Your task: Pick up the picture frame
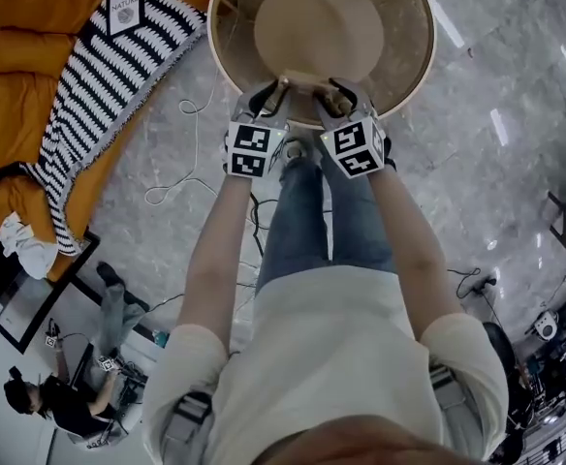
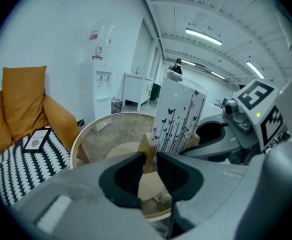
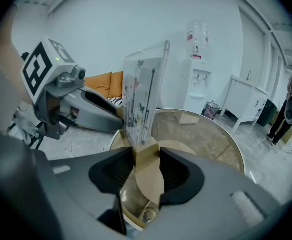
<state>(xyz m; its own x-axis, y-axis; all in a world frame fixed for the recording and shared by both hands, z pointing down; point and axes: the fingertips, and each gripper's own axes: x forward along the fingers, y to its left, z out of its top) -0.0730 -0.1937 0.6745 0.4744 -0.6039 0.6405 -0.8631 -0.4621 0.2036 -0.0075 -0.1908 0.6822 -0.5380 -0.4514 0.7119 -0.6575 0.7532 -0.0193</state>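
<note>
The picture frame (image 2: 178, 115) is a clear upright panel printed with black stems and butterflies, standing in a light wooden base (image 2: 147, 145). It hangs above the round table, held from both ends. My left gripper (image 2: 151, 159) is shut on one end of the wooden base. My right gripper (image 3: 147, 156) is shut on the other end, with the panel (image 3: 143, 96) rising just beyond its jaws. In the head view the left gripper (image 1: 271, 91) and the right gripper (image 1: 333, 91) meet at the table's near rim, and the frame (image 1: 305, 82) shows only as a thin edge between them.
A round glass-topped table (image 1: 414, 27) with a wooden disc below lies just ahead. An orange sofa (image 1: 21, 56) with a striped blanket (image 1: 109, 61) and a small framed print (image 1: 125, 6) sits at left. Cables (image 1: 181, 177) lie on the marble floor. A water dispenser (image 2: 100, 81) stands at the wall.
</note>
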